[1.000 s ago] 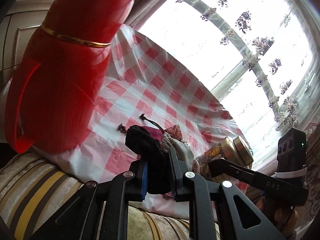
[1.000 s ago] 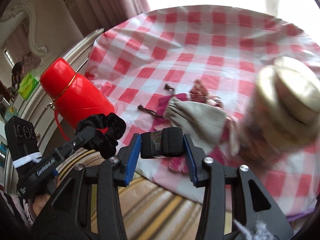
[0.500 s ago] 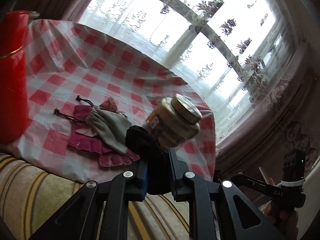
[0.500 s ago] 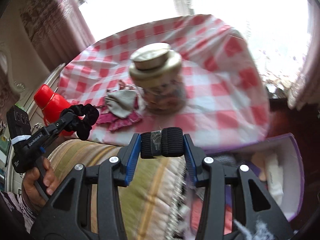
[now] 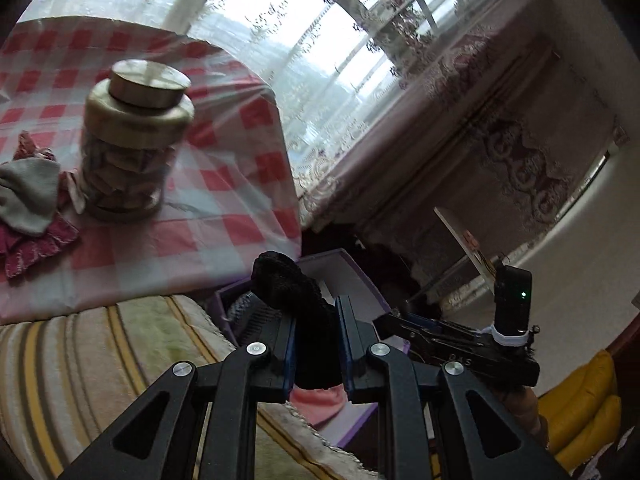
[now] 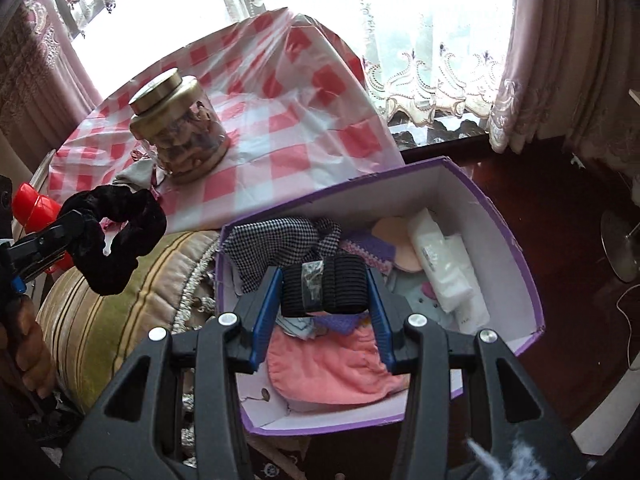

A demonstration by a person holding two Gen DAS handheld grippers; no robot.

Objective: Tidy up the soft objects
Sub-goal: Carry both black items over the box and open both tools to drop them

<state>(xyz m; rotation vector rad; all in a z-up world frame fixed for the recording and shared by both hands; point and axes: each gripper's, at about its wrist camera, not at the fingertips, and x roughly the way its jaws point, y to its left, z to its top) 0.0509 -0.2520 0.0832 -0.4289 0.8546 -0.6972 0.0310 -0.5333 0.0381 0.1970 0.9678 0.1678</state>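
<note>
My left gripper (image 5: 316,316) is shut on a black velvet scrunchie (image 5: 296,300), which the right wrist view shows as a loop (image 6: 116,236) hanging beside the box. A bundle of black hair ties (image 6: 324,284) is pinched in my right gripper (image 6: 324,280), held above the open purple box (image 6: 500,216). Inside the box lie a checked cloth (image 6: 280,244), a pink cloth (image 6: 332,368) and a white packet (image 6: 440,264). The left wrist view shows my right gripper (image 5: 404,326) over the same box (image 5: 352,268).
A red-checked tablecloth (image 6: 304,120) covers the table, bearing a gold-lidded jar (image 6: 180,124), a grey pouch (image 5: 24,192) and pink pouches (image 5: 36,248). A red flask (image 6: 32,204) stands behind. A striped cushion (image 6: 120,304) lies left of the box. Dark floor (image 6: 560,200) stretches right.
Both grippers have swung right, away from the table and the red flask, to the purple box beside it. Each keeps its grip: the left on the scrunchie, the right on the hair ties.
</note>
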